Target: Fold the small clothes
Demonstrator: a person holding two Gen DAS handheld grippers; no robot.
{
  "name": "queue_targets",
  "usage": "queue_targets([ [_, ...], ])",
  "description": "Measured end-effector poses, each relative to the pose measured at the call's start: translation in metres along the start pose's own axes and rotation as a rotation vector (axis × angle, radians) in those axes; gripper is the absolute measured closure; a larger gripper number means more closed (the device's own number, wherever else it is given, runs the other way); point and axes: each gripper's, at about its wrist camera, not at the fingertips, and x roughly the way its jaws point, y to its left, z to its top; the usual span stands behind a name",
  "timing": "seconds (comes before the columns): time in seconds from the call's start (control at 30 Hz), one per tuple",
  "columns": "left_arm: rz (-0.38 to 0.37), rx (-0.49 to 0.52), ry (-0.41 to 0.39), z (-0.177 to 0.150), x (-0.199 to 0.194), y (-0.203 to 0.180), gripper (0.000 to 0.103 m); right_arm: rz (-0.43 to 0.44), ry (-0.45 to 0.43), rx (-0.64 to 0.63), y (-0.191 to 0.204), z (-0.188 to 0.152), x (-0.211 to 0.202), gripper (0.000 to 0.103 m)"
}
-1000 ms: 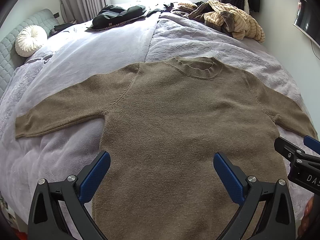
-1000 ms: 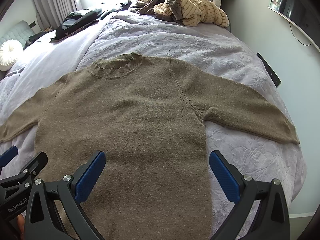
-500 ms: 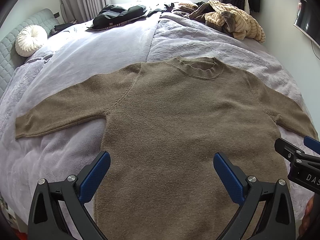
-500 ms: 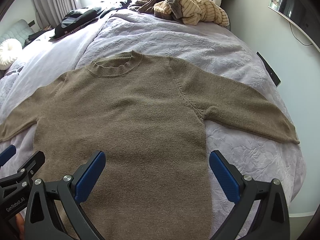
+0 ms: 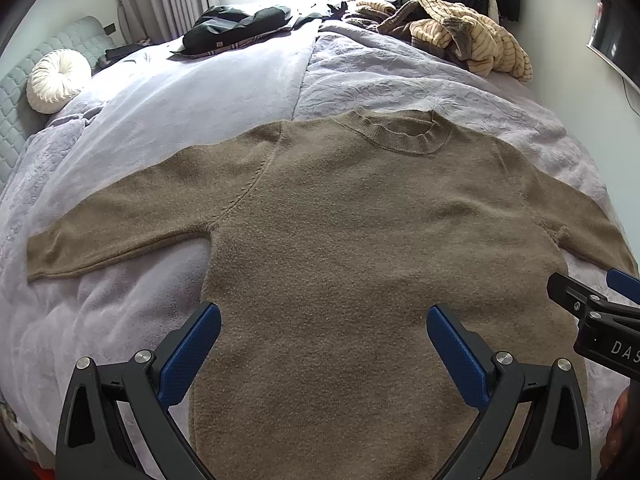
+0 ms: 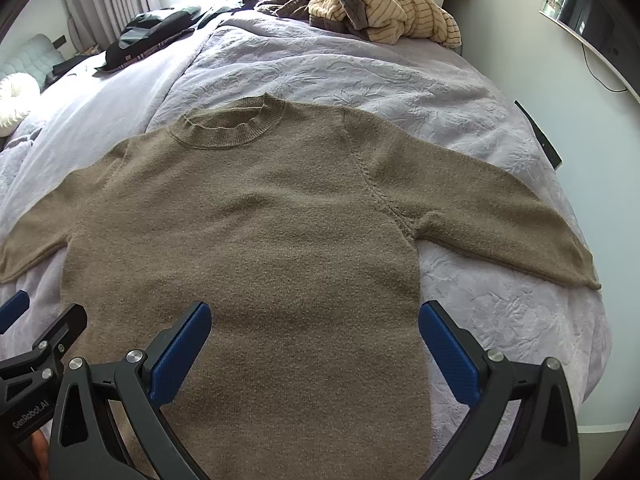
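A brown knit sweater (image 5: 360, 240) lies flat and face up on the lilac bed cover, collar away from me and both sleeves spread outward; it also shows in the right wrist view (image 6: 260, 240). My left gripper (image 5: 322, 336) is open and empty, hovering over the sweater's lower left body. My right gripper (image 6: 314, 336) is open and empty over the lower right body. Each gripper shows at the edge of the other's view: the right gripper (image 5: 592, 300) and the left gripper (image 6: 36, 328).
The lilac bed cover (image 5: 180, 92) spreads around the sweater. A striped beige garment pile (image 5: 468, 36) and dark clothes (image 5: 236, 28) lie at the far end. A round white cushion (image 5: 56, 74) sits far left. The bed's right edge (image 6: 592, 320) drops beside the wall.
Both grippers have eased slightly back toward the sweater's hem, still open. The sweater has not moved.
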Motion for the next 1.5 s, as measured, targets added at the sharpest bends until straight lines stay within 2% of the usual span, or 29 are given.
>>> queue_targets([
  [0.33, -0.011, 0.001, 0.007, 0.000, 0.004, -0.001, 0.000, 0.001, 0.000, 0.002, 0.003, 0.002, 0.003, 0.000],
  [0.53, -0.069, -0.034, 0.013, -0.006, 0.018, 0.021, 0.000, 0.017, -0.002, -0.014, 0.011, -0.003, 0.001, 0.000],
  [0.63, -0.079, -0.062, 0.017, -0.011, 0.030, 0.057, 0.000, 0.031, -0.004, -0.028, 0.021, -0.009, -0.001, 0.000],
  [0.73, -0.046, -0.135, -0.017, -0.013, 0.037, 0.118, 0.000, 0.063, 0.001, -0.049, 0.037, -0.016, 0.001, 0.000],
  [0.83, 0.032, -0.223, -0.065, -0.015, 0.042, 0.185, 0.000, 0.096, 0.006, -0.079, 0.057, -0.023, 0.004, 0.000],
  [0.9, 0.115, -0.305, -0.088, -0.021, 0.048, 0.238, 0.000, 0.120, 0.000, -0.104, 0.073, -0.027, 0.005, 0.000],
  [0.97, 0.133, -0.386, -0.076, -0.027, 0.055, 0.279, 0.000, 0.140, -0.004, -0.129, 0.089, -0.030, 0.005, 0.000],
  [1.07, 0.106, -0.514, -0.064, -0.037, 0.064, 0.325, 0.000, 0.169, 0.007, -0.158, 0.114, -0.031, 0.007, 0.000],
  [1.1, 0.077, -0.576, -0.072, -0.041, 0.068, 0.344, 0.000, 0.169, 0.010, -0.165, 0.118, -0.031, 0.008, 0.000],
  [1.17, 0.010, -0.657, -0.113, -0.043, 0.074, 0.368, 0.000, 0.167, 0.017, -0.188, 0.131, -0.031, 0.010, 0.000],
  [1.2, 0.003, -0.690, -0.145, -0.043, 0.074, 0.378, 0.000, 0.166, 0.023, -0.201, 0.138, -0.031, 0.010, 0.000],
  [1.37, -0.001, -0.725, -0.223, -0.046, 0.079, 0.392, 0.001, 0.169, 0.042, -0.235, 0.153, -0.035, 0.010, 0.000],
  [1.43, -0.019, -0.770, -0.254, -0.041, 0.085, 0.397, 0.018, 0.171, 0.044, -0.241, 0.154, -0.035, 0.010, 0.000],
  [1.47, -0.031, -0.791, -0.264, -0.039, 0.087, 0.401, 0.042, 0.173, 0.044, -0.244, 0.155, -0.036, 0.009, 0.000],
  [1.5, -0.057, -0.801, -0.273, -0.037, 0.089, 0.405, 0.075, 0.176, 0.045, -0.246, 0.155, -0.036, 0.009, 0.000],
])
